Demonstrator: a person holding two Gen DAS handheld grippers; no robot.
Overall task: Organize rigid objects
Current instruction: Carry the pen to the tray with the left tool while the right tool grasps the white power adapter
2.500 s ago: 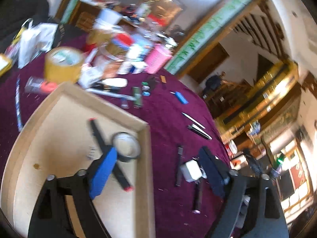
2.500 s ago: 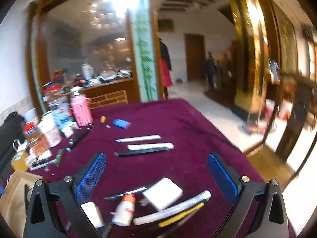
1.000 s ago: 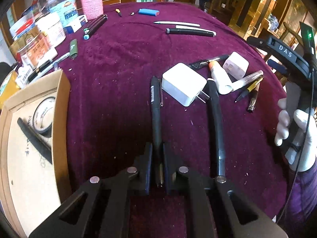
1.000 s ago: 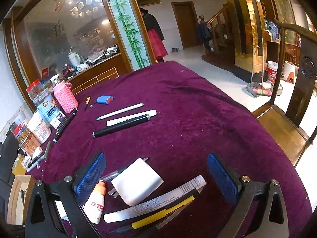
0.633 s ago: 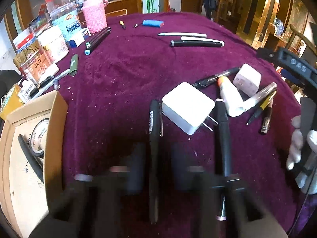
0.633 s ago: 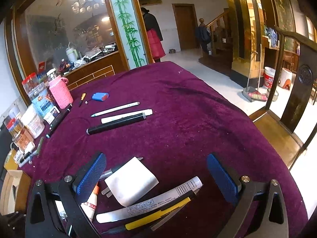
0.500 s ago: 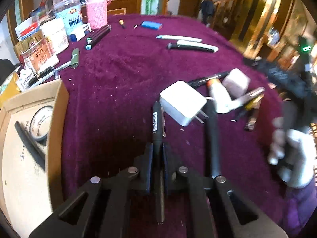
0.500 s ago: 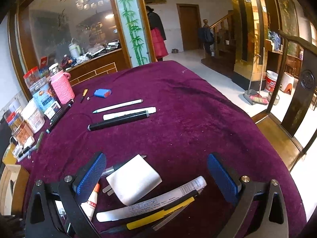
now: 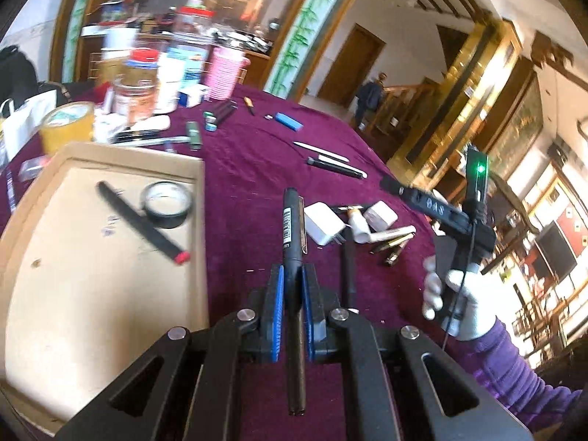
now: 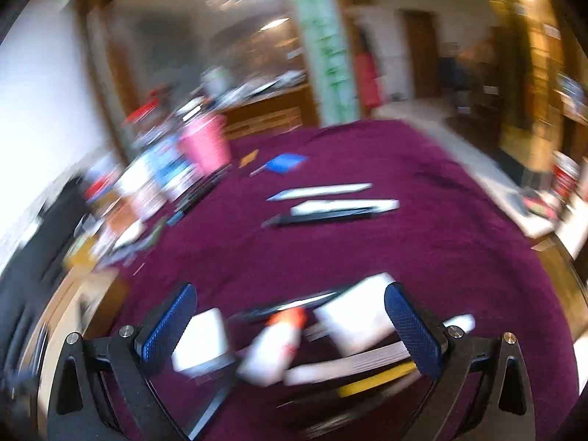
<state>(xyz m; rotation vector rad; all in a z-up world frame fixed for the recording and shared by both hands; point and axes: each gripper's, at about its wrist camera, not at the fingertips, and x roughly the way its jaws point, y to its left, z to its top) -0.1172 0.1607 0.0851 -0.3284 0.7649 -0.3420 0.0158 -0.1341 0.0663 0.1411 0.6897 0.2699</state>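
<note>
Carrying a pen (image 9: 293, 228) toward the box (image 9: 200, 220).
Left tongs (image 9: 293, 296) now clamp the pen, lifted off the counter (image 9: 257, 161); right tongs (image 10: 290, 316) stay spread, empty.

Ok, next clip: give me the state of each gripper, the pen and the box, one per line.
left gripper: shut on the black pen
black pen: clamped, lifted clear of the cloth
right gripper: open, nothing between the pads
cardboard box: open-topped, holding a tape roll and a black marker
</note>
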